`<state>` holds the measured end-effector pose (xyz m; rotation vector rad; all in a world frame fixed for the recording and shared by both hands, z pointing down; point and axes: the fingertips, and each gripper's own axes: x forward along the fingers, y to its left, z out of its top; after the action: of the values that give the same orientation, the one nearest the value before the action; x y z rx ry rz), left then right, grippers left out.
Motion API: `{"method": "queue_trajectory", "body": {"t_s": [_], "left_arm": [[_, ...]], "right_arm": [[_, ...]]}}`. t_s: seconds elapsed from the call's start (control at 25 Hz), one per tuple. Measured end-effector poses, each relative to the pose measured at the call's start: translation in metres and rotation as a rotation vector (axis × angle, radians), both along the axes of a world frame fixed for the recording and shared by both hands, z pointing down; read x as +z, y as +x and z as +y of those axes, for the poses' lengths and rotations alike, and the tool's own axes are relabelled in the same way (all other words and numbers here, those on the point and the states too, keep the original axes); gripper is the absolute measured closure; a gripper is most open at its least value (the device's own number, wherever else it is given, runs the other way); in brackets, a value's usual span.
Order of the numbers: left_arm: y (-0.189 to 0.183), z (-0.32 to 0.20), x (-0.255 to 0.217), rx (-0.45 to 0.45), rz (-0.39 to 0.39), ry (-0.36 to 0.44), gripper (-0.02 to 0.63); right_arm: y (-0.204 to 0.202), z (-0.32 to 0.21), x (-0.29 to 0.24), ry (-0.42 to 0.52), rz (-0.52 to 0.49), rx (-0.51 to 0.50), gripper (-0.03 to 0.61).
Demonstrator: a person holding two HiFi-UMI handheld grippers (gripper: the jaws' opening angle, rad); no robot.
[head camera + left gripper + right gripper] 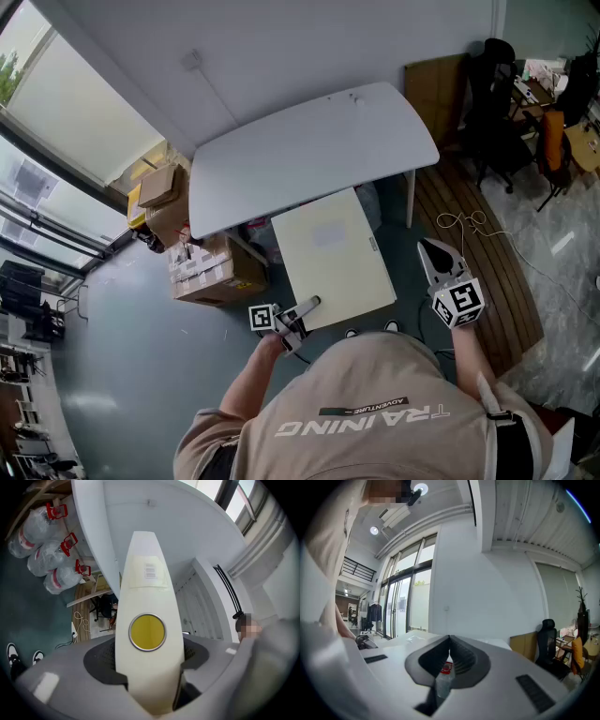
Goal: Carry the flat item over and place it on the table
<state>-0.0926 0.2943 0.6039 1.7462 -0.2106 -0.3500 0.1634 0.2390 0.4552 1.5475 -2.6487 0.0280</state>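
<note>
A cream flat board [333, 253] hangs level in front of the person, its far edge just short of the white table [309, 150]. My left gripper [305, 309] is shut on the board's near left corner. In the left gripper view the board [147, 588], with a yellow disc and a label on it, runs out between the jaws toward the table [187, 536]. My right gripper [433, 251] is held to the right of the board, apart from it, and its jaws meet at the tips. In the right gripper view my right gripper [450, 639] holds nothing.
Cardboard boxes [211, 267] stand on the floor left of the table, with more [159, 185] by the window. A wooden panel [434, 89] and a black office chair [492, 103] stand at the right. A cable [469, 225] lies on the plank floor strip. Large water bottles [47, 550] lie under the table.
</note>
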Motion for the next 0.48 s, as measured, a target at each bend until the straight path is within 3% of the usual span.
{"method": "queue_trajectory", "body": {"t_s": [0.16, 0.48], "left_arm": [[-0.010, -0.021, -0.007, 0.017, -0.015, 0.045, 0.324], [-0.021, -0.049, -0.018, -0.004, 0.035, 0.059, 0.324]], "right_arm": [[-0.012, -0.014, -0.010, 0.046, 0.005, -0.007, 0.571], [-0.039, -0.036, -0.017, 0.069, 0.003, -0.005, 0.571]]}}
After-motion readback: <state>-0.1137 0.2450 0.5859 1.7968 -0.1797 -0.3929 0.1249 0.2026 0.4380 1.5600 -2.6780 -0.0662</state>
